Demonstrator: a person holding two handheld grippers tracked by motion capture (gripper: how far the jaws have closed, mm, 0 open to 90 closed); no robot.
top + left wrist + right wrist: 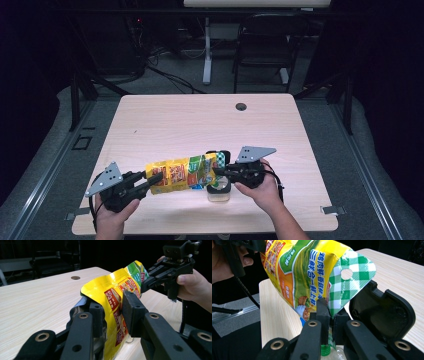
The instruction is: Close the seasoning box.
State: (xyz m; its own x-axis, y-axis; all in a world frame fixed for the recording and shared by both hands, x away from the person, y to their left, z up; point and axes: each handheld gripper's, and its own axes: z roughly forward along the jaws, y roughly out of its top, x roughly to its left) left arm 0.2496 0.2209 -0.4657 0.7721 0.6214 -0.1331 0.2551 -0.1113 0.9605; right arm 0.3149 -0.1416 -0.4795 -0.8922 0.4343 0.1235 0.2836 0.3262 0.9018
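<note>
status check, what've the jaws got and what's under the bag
Left gripper and right gripper each shut on one end of the yellow bag, held off the table. Clear container with open black lid right beneath.

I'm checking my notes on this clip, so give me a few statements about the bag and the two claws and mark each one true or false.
1. The yellow bag is held off the table between both claws. True.
2. The right claw pinches the bag's green-checked end. True.
3. The left claw hangs free of the bag. False: the bag's other end sits between its jaws.
4. The bag lies flat on the table. False: it is held up, above a small clear container with an open black lid.
</note>
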